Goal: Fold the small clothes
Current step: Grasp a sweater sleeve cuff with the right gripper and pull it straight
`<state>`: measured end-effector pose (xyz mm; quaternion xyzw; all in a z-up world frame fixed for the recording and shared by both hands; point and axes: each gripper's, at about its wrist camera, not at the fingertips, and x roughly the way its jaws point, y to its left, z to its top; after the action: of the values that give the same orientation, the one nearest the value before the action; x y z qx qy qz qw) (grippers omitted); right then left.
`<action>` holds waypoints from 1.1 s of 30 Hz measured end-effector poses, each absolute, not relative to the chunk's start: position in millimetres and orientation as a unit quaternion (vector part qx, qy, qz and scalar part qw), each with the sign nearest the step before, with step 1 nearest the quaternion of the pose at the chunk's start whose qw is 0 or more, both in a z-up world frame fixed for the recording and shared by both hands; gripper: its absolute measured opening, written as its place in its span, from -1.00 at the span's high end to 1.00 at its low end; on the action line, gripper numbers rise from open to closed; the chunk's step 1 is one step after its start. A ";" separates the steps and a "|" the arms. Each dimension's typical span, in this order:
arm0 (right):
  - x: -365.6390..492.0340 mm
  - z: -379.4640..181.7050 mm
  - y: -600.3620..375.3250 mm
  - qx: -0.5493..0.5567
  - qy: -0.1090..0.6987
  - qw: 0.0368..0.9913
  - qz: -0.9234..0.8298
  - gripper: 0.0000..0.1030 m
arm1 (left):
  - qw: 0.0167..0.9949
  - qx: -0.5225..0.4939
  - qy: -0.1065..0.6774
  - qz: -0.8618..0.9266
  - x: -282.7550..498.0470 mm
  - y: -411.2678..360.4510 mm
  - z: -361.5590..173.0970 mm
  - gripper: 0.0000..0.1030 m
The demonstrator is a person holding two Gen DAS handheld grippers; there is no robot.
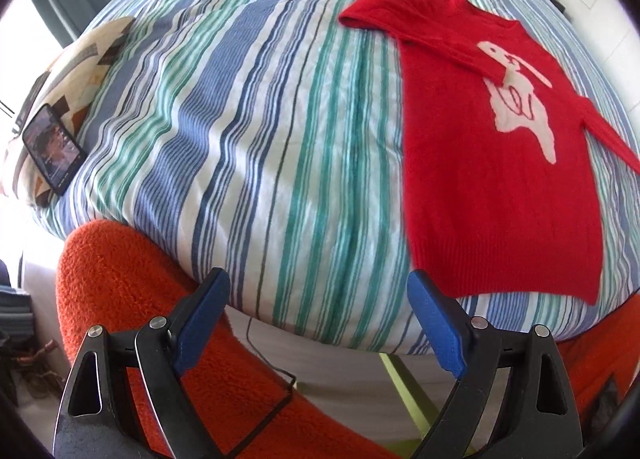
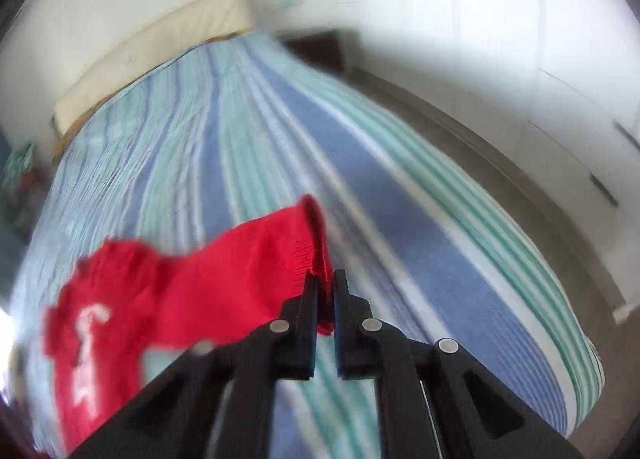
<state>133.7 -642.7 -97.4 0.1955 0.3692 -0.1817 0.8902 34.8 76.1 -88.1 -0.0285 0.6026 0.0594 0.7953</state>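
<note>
Left wrist view gives us the widest look: one bed [image 1: 260, 119] under a blue, green and white striped cover, and on its right half one red sweater [image 1: 500, 163] lying front up, with a white animal figure [image 1: 520, 103] knitted into the chest. One sleeve [image 1: 424, 31] is folded across the chest; the other sleeve [image 1: 608, 131] trails off toward the right edge of the frame. We judge the sweater soft, light and limp: it will sag wherever it is not supported, and the fuzzy knit should grip well between pads. The ribbed cuffs and the ribbed hem [image 1: 512, 271] are the firmest places to take hold, we think.

By the far left edge of the bed we count one patterned pillow [image 1: 80, 63] with one phone [image 1: 52, 147] leaning on it, screen lit.

Our left gripper [image 1: 320, 287] hangs near the bed's near edge, jaws spread wide and empty, its two blue pads [image 1: 436, 323] well apart.

In the blurred right wrist view, our right gripper [image 2: 326, 287] has its jaws nearly together, pinching the ribbed red cuff [image 2: 316, 235] of a sleeve, lifted above the cover.
</note>
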 end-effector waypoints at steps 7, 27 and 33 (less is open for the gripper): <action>118.7 -162.7 -674.7 0.241 0.416 0.850 -0.215 1.00 | 0.795 0.009 0.605 0.038 35.8 52.5 -81.1 -0.77; 86.0 -258.5 -668.0 0.614 0.294 0.708 -0.188 0.78 | 0.794 0.022 0.606 0.043 37.5 48.4 -82.6 -0.77; 72.1 -227.7 -661.0 0.517 0.321 0.743 -0.278 0.92 | 0.789 0.010 0.611 0.061 35.0 67.1 -89.1 -0.77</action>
<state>72.1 -661.0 -227.7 0.5165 0.3214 -0.2777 0.7435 35.0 67.1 -89.1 0.0099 0.6111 0.0607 0.7892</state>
